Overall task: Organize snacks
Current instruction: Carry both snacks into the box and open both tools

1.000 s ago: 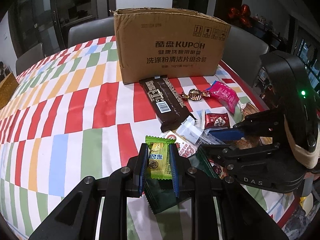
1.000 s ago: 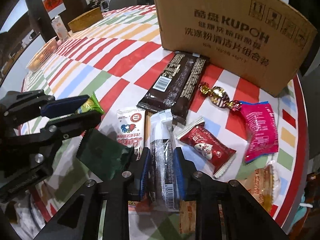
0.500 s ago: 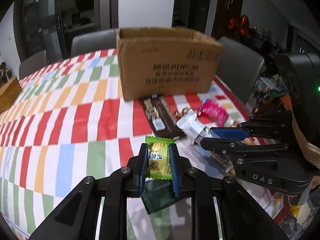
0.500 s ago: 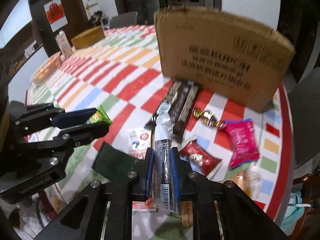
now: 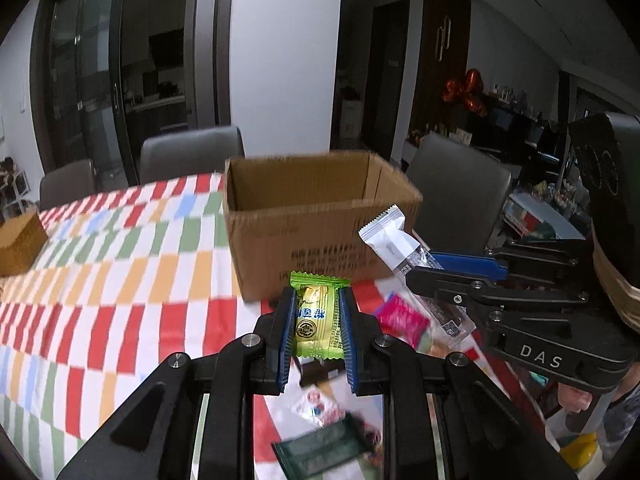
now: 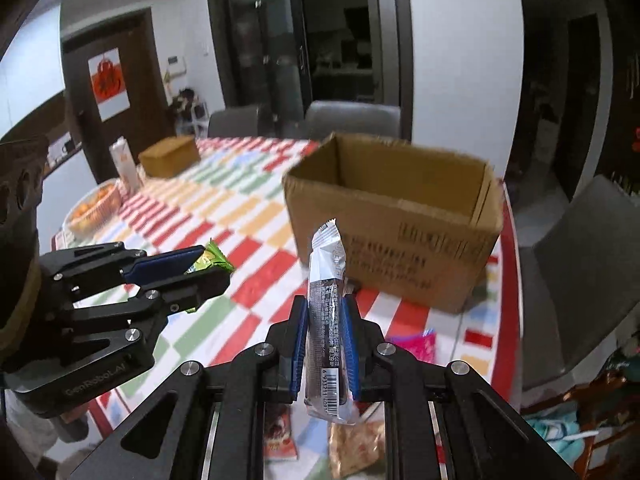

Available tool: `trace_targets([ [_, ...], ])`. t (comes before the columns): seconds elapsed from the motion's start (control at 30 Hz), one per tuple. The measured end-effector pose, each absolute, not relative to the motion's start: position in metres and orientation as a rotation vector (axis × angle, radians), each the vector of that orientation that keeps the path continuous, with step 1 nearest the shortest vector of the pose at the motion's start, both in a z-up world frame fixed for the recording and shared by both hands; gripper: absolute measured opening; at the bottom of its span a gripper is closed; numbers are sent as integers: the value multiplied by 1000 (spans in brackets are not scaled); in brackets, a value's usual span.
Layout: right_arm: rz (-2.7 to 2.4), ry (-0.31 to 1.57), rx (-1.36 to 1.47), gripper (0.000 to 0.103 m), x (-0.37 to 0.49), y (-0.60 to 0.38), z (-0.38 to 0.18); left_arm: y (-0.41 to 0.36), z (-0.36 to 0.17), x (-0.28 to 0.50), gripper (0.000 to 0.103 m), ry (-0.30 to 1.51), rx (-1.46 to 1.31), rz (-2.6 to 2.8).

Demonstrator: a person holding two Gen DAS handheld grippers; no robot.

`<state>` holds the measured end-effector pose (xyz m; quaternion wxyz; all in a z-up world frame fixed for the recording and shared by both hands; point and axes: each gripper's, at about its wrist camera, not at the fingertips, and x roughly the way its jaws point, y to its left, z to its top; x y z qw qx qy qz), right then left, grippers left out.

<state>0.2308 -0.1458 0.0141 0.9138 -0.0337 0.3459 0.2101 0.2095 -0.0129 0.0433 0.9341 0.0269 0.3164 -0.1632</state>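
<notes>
My left gripper [image 5: 317, 304] is shut on a small green candy packet [image 5: 315, 322], lifted above the checked tablecloth [image 5: 120, 264]. My right gripper [image 6: 325, 312] is shut on a long grey-and-white snack bar [image 6: 326, 312] that stands upright between its pads. The open cardboard box [image 5: 316, 208] stands just ahead of both, its inside showing bare in both views. In the left wrist view the right gripper [image 5: 452, 270] hangs at the right with the snack bar [image 5: 400, 248]. The right wrist view shows the left gripper [image 6: 208, 266] at the left with the green packet [image 6: 212, 260].
Loose snacks stay on the table below: a pink packet [image 5: 400, 318], a dark green wrapper [image 5: 324, 450], a red-and-white packet [image 6: 280, 436]. A small brown box [image 6: 170, 156], a carton [image 6: 124, 164] and a fruit basket [image 6: 94, 210] stand at the far left. Grey chairs [image 5: 192, 156] ring the table.
Both grippers have risen off the table with their snacks, so the box's open top now shows. The right gripper's pads closed tight on the snack bar.
</notes>
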Motion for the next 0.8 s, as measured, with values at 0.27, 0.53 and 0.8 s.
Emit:
trace_targets([
  [0.27,389,654,-74,18,261,-158,48,-24,71,254,22,612,108,-328],
  [0.53,378,665,-57,18,311,-170,63,-30,85,305,22,608,112,-326],
  [0.8,357,667,-41,18,353,-178,64,-38,82,353,22,620,126,-316],
])
